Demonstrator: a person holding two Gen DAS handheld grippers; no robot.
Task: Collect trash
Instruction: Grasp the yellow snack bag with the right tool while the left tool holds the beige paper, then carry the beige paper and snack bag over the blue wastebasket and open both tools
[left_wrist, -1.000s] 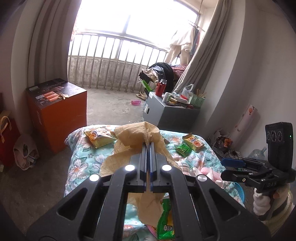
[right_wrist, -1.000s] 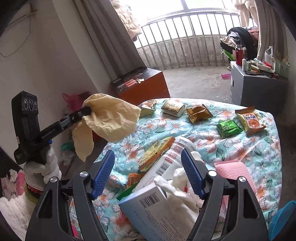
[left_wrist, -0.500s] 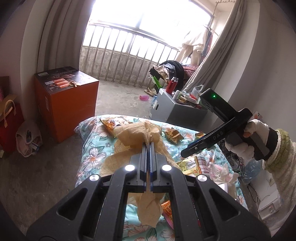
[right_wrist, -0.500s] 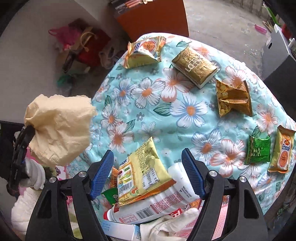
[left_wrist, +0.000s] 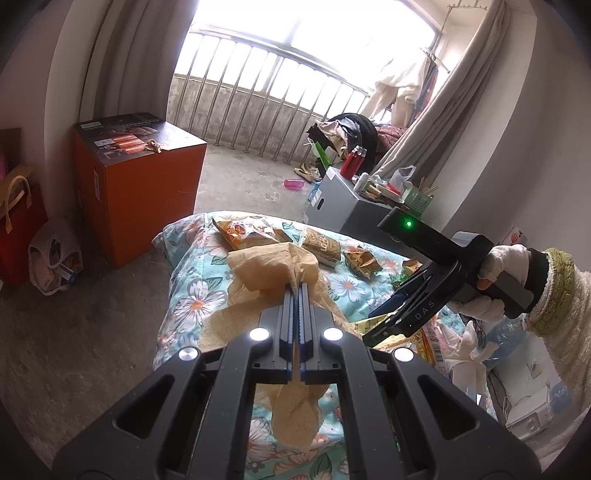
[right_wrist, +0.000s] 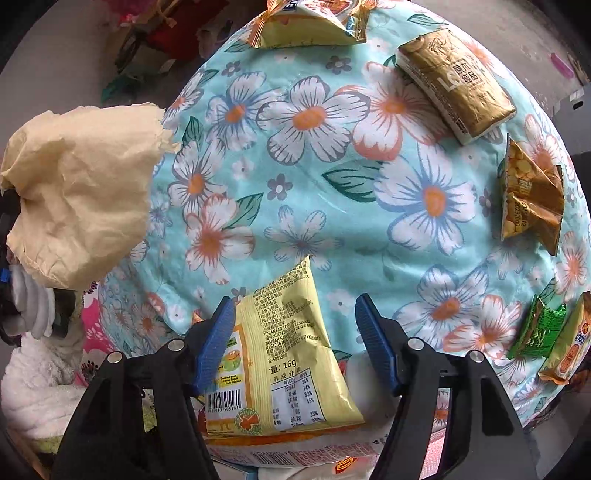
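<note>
Holding our tan bag (left_wrist: 273, 269) pinched in the left gripper (left_wrist: 297, 295); right gripper (right_wrist: 295, 325) closing around the yellow wrapper (right_wrist: 284, 354), pads not yet pressing. Risk: slick foil slips out sideways.

Left gripper (left_wrist: 297, 295) clamped, right gripper (right_wrist: 295, 332) closing

Six snack packets (right_wrist: 286, 354), one tan bag (right_wrist: 79, 192), two grippers (right_wrist: 295, 343).

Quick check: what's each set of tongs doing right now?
Left tongs: shut on the tan paper bag.
Right tongs: open but closing around the yellow snack packet, pads not yet pressing it.
</note>
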